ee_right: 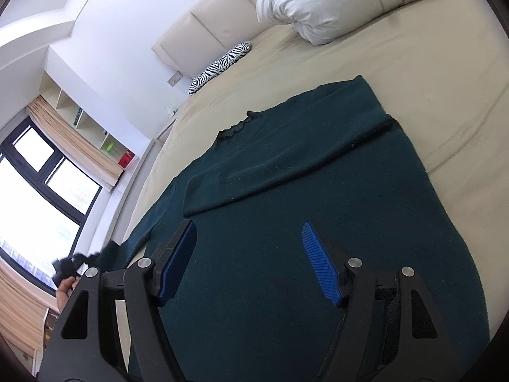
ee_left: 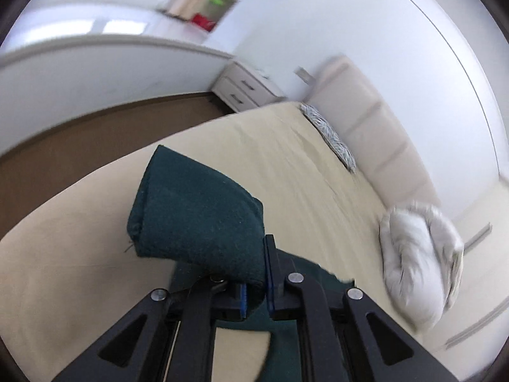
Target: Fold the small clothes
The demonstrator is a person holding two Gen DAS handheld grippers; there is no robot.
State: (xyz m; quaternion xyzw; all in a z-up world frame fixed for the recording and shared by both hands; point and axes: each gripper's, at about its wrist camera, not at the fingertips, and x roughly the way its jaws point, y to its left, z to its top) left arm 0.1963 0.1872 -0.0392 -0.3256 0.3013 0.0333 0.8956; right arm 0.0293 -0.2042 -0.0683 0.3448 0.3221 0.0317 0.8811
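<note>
A dark green knitted sweater (ee_right: 286, 254) lies spread flat on the beige bed sheet (ee_right: 429, 63). One sleeve (ee_right: 270, 165) is folded across its body. My right gripper (ee_right: 248, 226) hovers open just above the sweater's lower body, with its blue pads (ee_right: 321, 261) clear of the cloth. In the left wrist view, my left gripper (ee_left: 257, 273) is shut on the end of the other sleeve (ee_left: 197, 210), whose cuff stands up ahead of the fingers, off the bed. At the far left edge of the right wrist view, a hand (ee_right: 63, 286) holds that left gripper (ee_right: 68, 265) by the stretched sleeve.
A white pillow (ee_right: 334, 0) and a zebra-striped cushion (ee_right: 222, 60) lie by the padded headboard (ee_right: 197, 31). A white nightstand (ee_left: 245, 87) stands beside the bed, past the brown floor (ee_left: 79, 133). A large window (ee_right: 47, 191) lies on the left.
</note>
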